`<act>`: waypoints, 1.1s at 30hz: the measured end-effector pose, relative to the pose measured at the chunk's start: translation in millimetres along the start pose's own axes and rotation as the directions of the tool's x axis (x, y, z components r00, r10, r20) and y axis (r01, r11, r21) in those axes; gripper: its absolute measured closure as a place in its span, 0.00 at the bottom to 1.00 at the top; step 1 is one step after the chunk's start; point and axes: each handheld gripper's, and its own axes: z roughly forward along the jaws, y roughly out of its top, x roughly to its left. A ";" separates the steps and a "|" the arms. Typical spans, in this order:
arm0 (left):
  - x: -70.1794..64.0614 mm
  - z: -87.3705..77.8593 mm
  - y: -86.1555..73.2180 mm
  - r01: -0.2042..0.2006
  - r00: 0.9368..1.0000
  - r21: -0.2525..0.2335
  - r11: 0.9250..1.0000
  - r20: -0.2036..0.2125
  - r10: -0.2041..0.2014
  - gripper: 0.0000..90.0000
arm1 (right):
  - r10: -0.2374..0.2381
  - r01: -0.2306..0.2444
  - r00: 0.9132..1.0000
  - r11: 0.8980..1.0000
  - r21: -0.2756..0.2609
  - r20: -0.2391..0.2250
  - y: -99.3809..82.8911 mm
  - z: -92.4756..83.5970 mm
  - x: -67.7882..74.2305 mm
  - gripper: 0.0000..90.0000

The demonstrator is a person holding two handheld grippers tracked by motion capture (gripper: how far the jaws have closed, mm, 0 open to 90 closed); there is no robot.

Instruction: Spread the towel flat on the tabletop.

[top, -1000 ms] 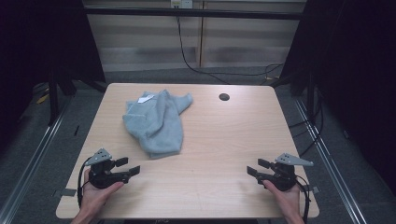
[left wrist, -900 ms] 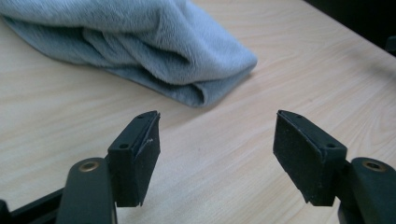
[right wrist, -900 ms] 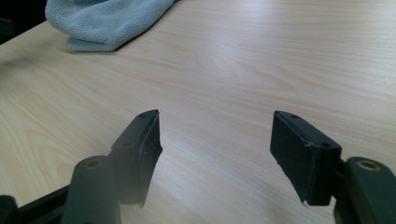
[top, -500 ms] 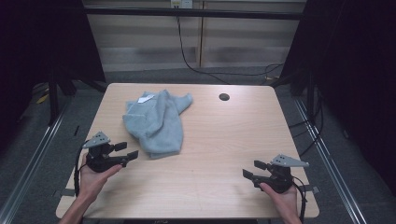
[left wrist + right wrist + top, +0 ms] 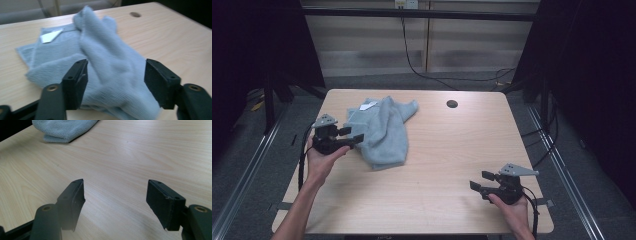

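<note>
Grey cloth [image 5: 381, 131], crumpled on surface [image 5: 447, 150]; left gripper [image 5: 354, 135] wide at its edge for grasping, right gripper [image 5: 478, 181] wide, idle.

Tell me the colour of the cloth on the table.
The cloth is light blue-grey with a small white tag; it shows best in the left gripper view.

Lt blue-grey knit cloth [image 5: 382, 131], crumpled & loosely folded, white tag up, lying on table's far-left part [image 5: 452, 150]
</note>
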 end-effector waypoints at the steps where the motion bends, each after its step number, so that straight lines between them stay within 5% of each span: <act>1: 0.0 0.0 0.0 0.000 1.000 0.000 1.000 0.000 0.000 0.37 | 0.000 0.000 1.000 1.000 0.000 0.000 0.0 0.0 0.0 0.34; 4: 5.0 13.8 -2.9 0.017 0.999 0.001 1.000 0.035 -0.017 0.35 | -0.010 0.010 1.000 1.000 0.009 -0.005 -1.3 -0.5 1.5 0.33; 8: 2.2 34.9 -10.6 -0.050 0.998 0.088 0.995 0.030 0.047 0.26 | -0.005 0.005 1.000 1.000 0.011 -0.010 -2.7 -2.4 -0.1 0.33; 10: 4.2 43.6 -14.1 -0.038 0.999 0.104 0.994 0.040 0.034 0.22 | -0.004 0.005 1.000 1.000 0.010 -0.010 -2.8 -2.5 -0.3 0.33; 13: 2.5 57.2 -21.0 -0.062 0.998 0.175 0.983 0.039 0.056 0.18 | -0.004 0.004 1.000 1.000 0.014 -0.009 -3.2 -2.2 0.3 0.32; 17: 0.3 65.5 -26.7 -0.075 0.997 0.208 0.975 0.016 0.074 0.19 | -0.007 0.007 1.000 1.000 0.017 -0.017 -4.1 -2.0 0.6 0.32; 19: -1.9 67.3 -29.0 -0.071 0.997 0.213 0.974 0.000 0.073 0.29 | -0.004 0.004 1.000 1.000 0.019 -0.019 -4.7 -1.7 0.6 0.32; 20: -1.6 67.2 -29.3 -0.109 0.994 0.237 0.965 0.003 0.111 0.32 | -0.004 0.004 1.000 1.000 0.023 -0.018 -5.0 -1.6 0.4 0.32; 27: 3.1 64.7 -33.1 -0.093 0.996 0.217 0.972 0.012 0.093 0.54 | -0.003 0.004 1.000 1.000 0.028 -0.019 -5.9 -2.3 1.0 0.32; 33: 1.2 61.0 -37.8 -0.075 0.997 0.188 0.979 0.025 0.071 0.56 | -0.006 0.007 1.000 0.999 0.037 -0.017 -6.3 -1.9 0.9 0.31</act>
